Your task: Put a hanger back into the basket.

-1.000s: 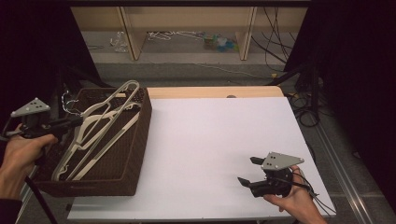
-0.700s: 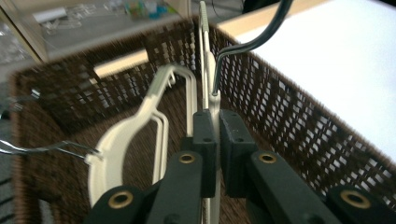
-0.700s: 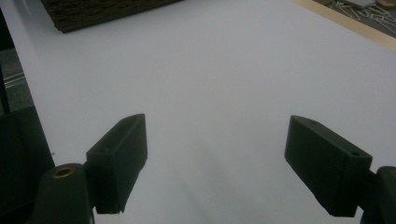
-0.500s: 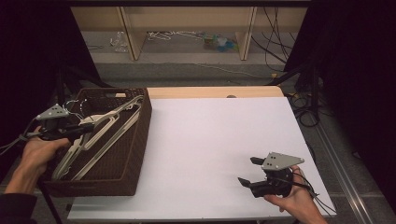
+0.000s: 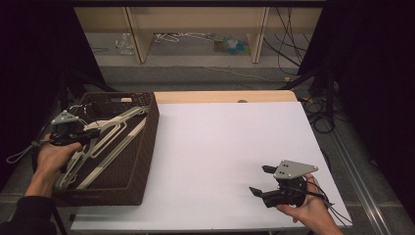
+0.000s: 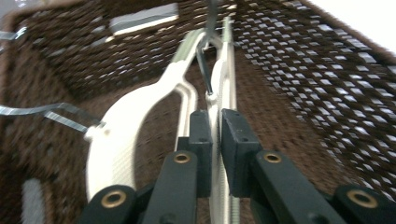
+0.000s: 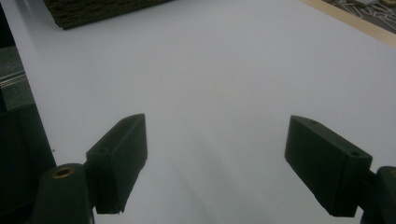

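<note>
— High view, starting at the left: we see our left gripper (image 5: 93, 137) down inside the brown woven basket (image 5: 147, 142). Is it holding anything?

— In the left gripper view our jaws are nearly closed, pinching the thin edge of a white hanger (image 6: 225, 84). A second white hanger (image 6: 121, 135) lies beside it on the basket floor.

— And at the right?

— Our right gripper (image 5: 262, 180) rests low over the white table (image 5: 220, 147), jaws spread wide with nothing between them, well apart from the basket.
</note>
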